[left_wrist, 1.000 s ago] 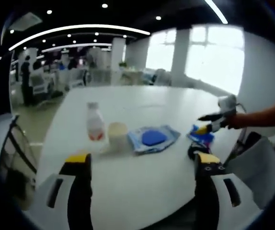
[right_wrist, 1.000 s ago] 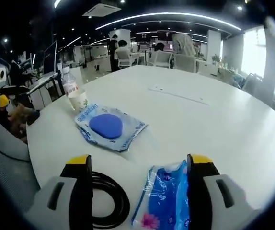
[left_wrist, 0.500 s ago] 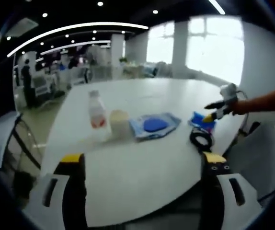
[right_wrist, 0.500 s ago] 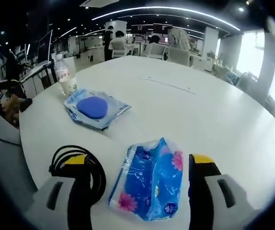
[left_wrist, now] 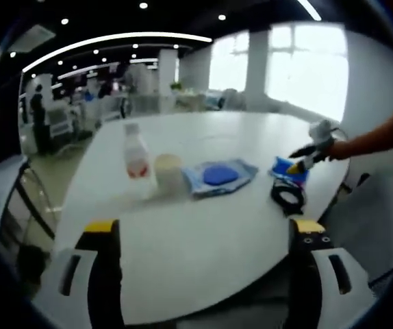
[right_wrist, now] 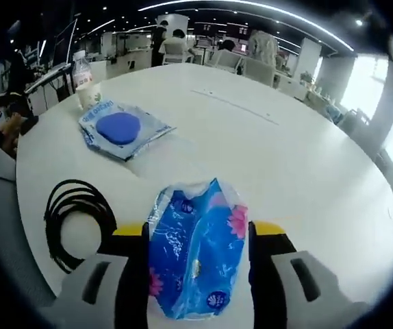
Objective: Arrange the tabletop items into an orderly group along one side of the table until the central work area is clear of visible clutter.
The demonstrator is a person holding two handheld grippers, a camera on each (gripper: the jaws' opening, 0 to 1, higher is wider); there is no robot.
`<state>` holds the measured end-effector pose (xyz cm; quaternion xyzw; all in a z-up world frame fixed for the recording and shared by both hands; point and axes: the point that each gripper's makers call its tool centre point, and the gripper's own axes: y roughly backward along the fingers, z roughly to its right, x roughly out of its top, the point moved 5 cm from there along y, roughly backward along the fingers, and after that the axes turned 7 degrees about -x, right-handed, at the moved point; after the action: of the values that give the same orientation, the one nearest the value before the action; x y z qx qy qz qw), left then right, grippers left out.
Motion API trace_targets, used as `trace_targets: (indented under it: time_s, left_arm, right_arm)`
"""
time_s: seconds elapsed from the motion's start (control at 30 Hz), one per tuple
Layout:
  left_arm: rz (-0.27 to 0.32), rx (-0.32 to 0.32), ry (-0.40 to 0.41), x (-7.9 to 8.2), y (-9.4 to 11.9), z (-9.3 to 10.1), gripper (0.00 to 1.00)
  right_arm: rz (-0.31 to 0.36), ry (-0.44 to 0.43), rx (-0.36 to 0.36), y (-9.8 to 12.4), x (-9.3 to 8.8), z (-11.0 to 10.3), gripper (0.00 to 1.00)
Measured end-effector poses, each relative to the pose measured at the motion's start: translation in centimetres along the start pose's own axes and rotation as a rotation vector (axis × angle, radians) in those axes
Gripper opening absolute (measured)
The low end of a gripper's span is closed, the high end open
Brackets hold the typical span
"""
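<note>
On the round white table (left_wrist: 203, 233) a clear bottle (left_wrist: 136, 161), a paper cup (left_wrist: 168, 173) and a blue-and-white pouch (left_wrist: 220, 176) stand in a row. Beyond them lie a blue tissue pack (left_wrist: 289, 171) and a black cable coil (left_wrist: 289, 197). My left gripper (left_wrist: 203, 229) hangs open over the near table edge, well short of them. My right gripper (right_wrist: 198, 233) has its jaws pressed against both sides of the tissue pack (right_wrist: 196, 250). The cable coil (right_wrist: 80, 219) lies just left of it. The pouch (right_wrist: 118, 128), cup (right_wrist: 90, 96) and bottle (right_wrist: 81, 68) sit further back left.
A grey chair (left_wrist: 361, 219) stands at the table's right side and a dark-framed chair (left_wrist: 18, 205) at its left. A thin seam (right_wrist: 234, 106) crosses the table's wide bare middle. Desks, chairs and people fill the office behind.
My right gripper's jaws have moved in from either side and now press on the tissue pack. The left gripper has pulled back slightly and stays open.
</note>
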<state>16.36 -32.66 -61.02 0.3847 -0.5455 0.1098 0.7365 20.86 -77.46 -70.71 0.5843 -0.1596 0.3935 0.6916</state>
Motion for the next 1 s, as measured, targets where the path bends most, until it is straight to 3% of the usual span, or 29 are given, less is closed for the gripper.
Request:
trace_targets:
  time_s: [0.1,0.4,0.57,0.67,1.0]
  left_arm:
    - [-0.028,-0.017,-0.031,-0.3,-0.2,0.2,1.0]
    - [-0.033,-0.037,-0.043,-0.5,-0.3,0.1,1.0]
    - [-0.025,-0.046,-0.045,-0.6,-0.2,0.1,0.99]
    - [-0.028,-0.048,-0.054,-0.7,-0.2,0.1,0.99]
    - [-0.023,-0.062,-0.054,-0.8,-0.2,0.3,0.98]
  right_arm:
    - [-0.009,-0.002,0.002,-0.2,0.2,0.2,0.49]
    - [-0.075,0.011,0.017,-1.0,0.3,-0.1,0.34]
    - [-0.122,0.008,0.023,-1.3,0.1,-0.2,0.2]
    - [-0.151,-0.023,0.029,-1.5,-0.2,-0.2,0.16]
    - [-0.143,-0.035,0.036,-0.8,0.0,0.2,0.0]
